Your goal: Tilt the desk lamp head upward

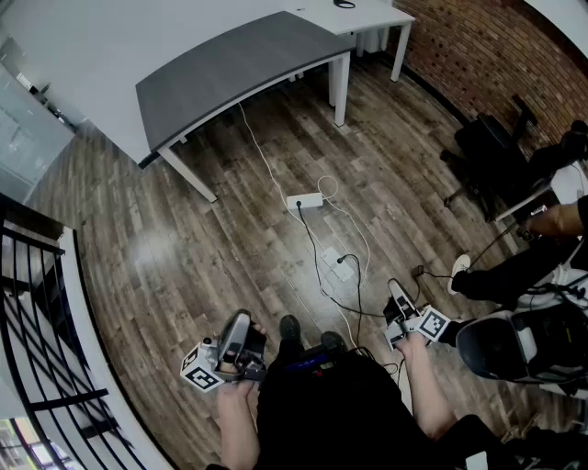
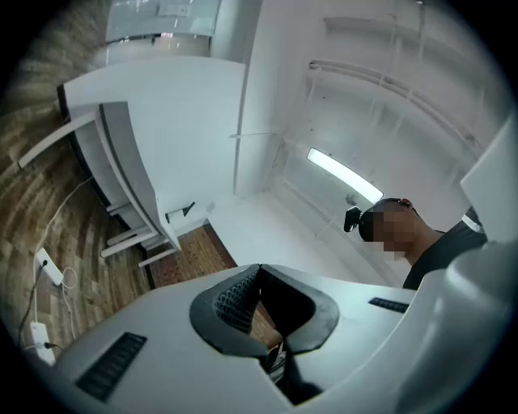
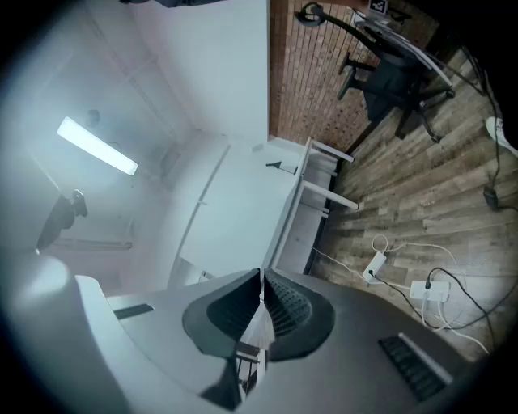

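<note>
Head view: the left tool (image 1: 241,323) and the right tool (image 1: 397,294) are held low, close in front of the person, each clenched on nothing, jaws tip to tip. The grey desk (image 1: 230,64) lies well ahead of both across the wood floor. In the right gripper view a dark curved arm with a ring head, probably the desk lamp (image 3: 311,12), stands far ahead of that tool by the brick wall. The task looks unstarted: approach, grip and upward tilt all remain.
</note>
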`<state>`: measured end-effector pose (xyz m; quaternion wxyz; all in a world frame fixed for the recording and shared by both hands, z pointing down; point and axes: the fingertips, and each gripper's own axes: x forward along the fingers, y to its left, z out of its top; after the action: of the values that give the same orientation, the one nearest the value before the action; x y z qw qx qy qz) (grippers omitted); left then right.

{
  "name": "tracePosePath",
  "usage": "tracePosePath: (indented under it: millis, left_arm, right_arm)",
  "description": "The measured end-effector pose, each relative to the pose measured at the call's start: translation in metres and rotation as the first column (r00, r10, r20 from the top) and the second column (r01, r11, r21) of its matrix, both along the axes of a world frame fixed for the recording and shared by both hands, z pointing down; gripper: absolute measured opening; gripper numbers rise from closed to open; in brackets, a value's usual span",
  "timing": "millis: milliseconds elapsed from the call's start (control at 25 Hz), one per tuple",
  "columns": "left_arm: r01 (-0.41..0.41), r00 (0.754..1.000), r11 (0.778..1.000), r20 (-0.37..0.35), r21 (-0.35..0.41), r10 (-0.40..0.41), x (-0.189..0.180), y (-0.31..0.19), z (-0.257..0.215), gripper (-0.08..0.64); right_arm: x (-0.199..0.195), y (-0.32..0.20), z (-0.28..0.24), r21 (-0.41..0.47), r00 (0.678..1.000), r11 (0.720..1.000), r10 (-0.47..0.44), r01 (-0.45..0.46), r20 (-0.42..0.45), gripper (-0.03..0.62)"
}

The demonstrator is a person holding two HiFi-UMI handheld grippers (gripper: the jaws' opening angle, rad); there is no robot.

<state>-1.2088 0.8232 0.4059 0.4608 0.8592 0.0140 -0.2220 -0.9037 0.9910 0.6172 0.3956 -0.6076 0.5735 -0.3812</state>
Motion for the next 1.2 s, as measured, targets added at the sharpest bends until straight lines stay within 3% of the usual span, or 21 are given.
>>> tracePosePath:
  millis: [160,480,760,920,1200]
  left_arm:
    - [-0.097,0.995,0.995,-0.033,0.01,0.097,0.039,-0.048,0.0,0.009]
    - [-0.239,0.971,0.971,-0.031,0.009,0.239,0.065,-0.1,-0.007,0.009]
    - [-0.391,0.92,0.92,0.014,-0.026,0.391,0.092,-0.106,0.006,0.009]
    - [-0.43,0.901,0.902,0.038,-0.037,0.431,0.11,-0.1,0.013,0.009]
    - [-0.451,0.887,0.892,0.101,-0.014,0.45,0.143,-0.093,0.014,0.009]
  right_arm:
    - [0.015,-0.031,-0.045,0.088,0.996,0.992,0.089,-0.086,-0.025,0.025]
    - [-0.017,-0.05,-0.081,0.099,0.979,0.975,0.205,-0.201,-0.025,0.025]
    - [-0.038,-0.045,-0.127,0.12,0.955,0.955,0.283,-0.272,-0.088,0.026]
    - [-0.037,-0.039,-0.138,0.156,0.945,0.943,0.311,-0.295,-0.095,0.026]
    - [-0.012,-0.055,-0.132,0.207,0.956,0.946,0.274,-0.249,-0.106,0.026]
